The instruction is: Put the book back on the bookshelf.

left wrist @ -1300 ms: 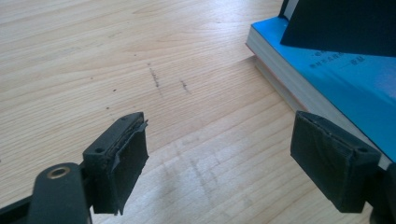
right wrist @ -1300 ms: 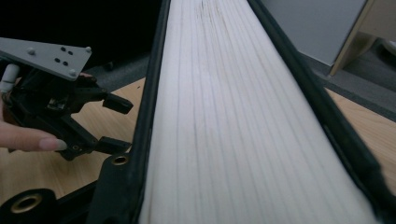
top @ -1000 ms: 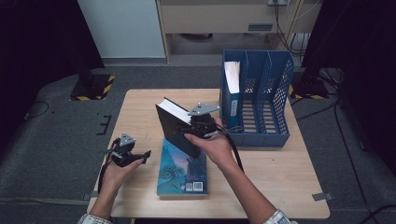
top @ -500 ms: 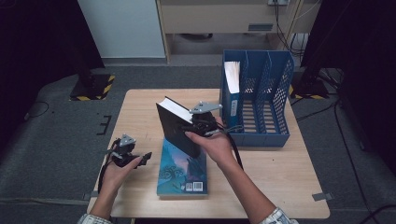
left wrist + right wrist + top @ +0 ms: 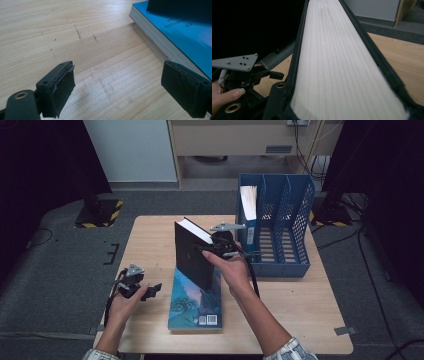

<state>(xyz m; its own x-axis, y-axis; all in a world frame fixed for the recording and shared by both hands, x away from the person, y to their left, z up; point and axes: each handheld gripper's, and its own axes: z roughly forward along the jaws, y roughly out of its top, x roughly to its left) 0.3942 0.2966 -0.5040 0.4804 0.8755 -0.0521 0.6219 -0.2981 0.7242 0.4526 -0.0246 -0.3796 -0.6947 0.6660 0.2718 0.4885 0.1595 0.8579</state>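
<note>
Black book [image 5: 192,255] hides part of blue book [image 5: 196,300]; right gripper view crops the black book's far end; blue book's cover text illegible.

Light wood bench [image 5: 300,305] with a few dark scuff marks on the left part. A blue paperback [image 5: 196,301] lies flat near the front edge, cover up with some swirly artwork. At the back right there's a blue file rack [image 5: 280,227] with perforated dividers, and a white-paged book [image 5: 248,202] standing upright in its leftmost slot. Grey floor around it, yellow-black hazard tape [image 5: 116,215] off to the left, cables [image 5: 305,140] trailing behind.
</note>
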